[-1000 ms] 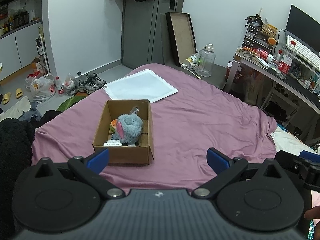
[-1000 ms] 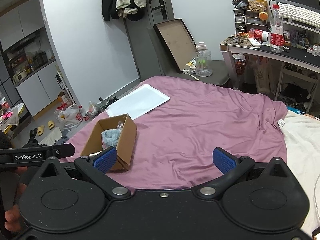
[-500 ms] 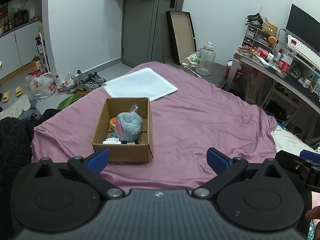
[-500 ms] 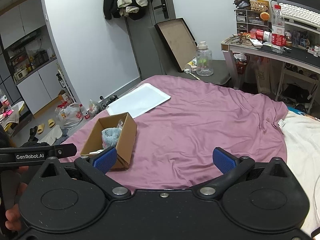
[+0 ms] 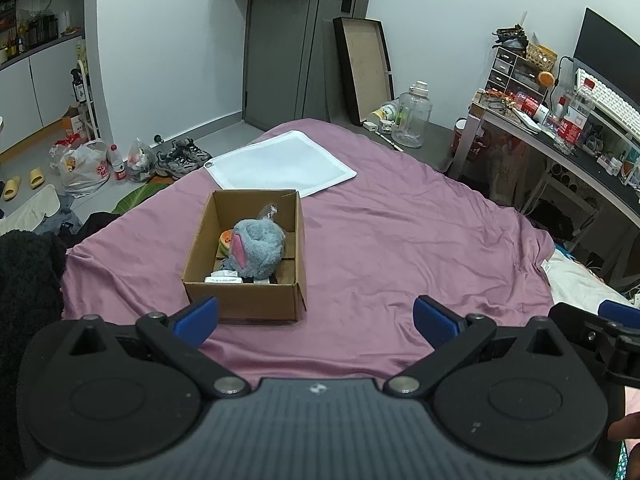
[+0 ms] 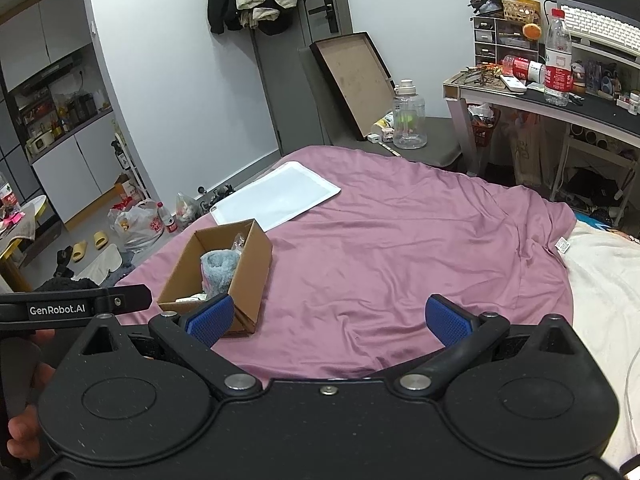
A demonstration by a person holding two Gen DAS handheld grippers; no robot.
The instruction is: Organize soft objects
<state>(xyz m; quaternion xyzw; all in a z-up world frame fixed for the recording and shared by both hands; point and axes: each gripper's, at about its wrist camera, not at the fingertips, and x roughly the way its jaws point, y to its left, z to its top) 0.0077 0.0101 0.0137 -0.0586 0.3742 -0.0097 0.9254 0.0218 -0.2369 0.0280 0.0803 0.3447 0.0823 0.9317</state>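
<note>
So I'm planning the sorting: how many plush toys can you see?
1 for sure: a grey plush toy inside the cardboard box on the bed. Beside it sits something orange, and more may be hidden underneath.

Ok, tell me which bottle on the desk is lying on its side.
The red-labelled bottle beside the drawer organizer lies flat; the taller bottle stands upright.

Left gripper point(image 5: 316, 322) and right gripper point(image 6: 328, 320), jaws wide apart

- The box point(image 5: 245, 276) stands on the bed point(image 5: 400, 240), toward its left side.
- A plush toy point(image 5: 258, 249) lies in the box.
- A flat sheet point(image 5: 280, 166) lies behind the box.
</note>
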